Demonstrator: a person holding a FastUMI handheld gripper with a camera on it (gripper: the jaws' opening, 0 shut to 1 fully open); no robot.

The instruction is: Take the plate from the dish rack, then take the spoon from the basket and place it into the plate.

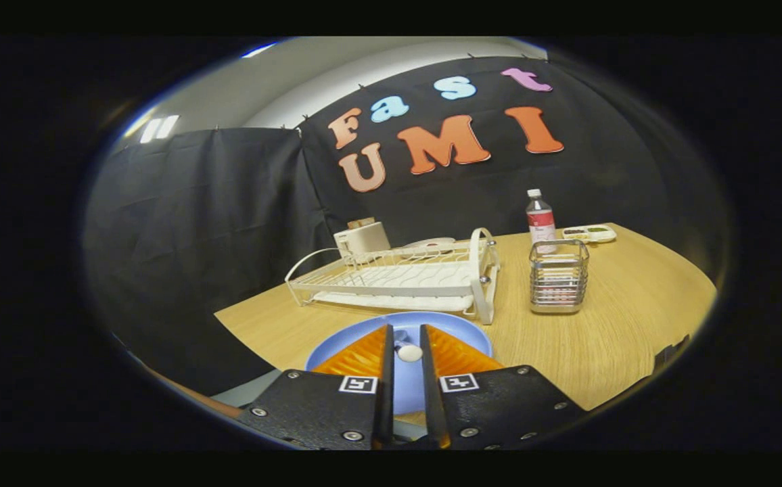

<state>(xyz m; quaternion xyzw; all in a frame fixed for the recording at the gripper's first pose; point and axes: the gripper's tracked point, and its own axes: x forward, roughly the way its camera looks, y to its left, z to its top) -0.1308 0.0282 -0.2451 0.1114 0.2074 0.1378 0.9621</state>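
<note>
gripper view: the gripper (404, 338) hangs low over a blue plate (462, 330) that lies flat on the wooden table (621, 338), just in front of the dish rack; its two fingers (364, 352) stand close together with only a narrow gap, and a spoon (408, 352) sits in that gap, its pale rounded end showing between the tips above the plate's blue surface; both fingers appear to press on it, though the contact itself is partly hidden; beyond the fingers, a white wire dish rack (398, 277) rests on the table with its racks bare; to the right of the rack stands a wire mesh basket (558, 276), upright and apart from the rack; behind the basket a clear bottle (540, 223) stands upright, and beside it lies a small white palette tray (588, 233); behind the rack's far corner sits a white toaster (362, 238), against the black cloth wall.
</note>
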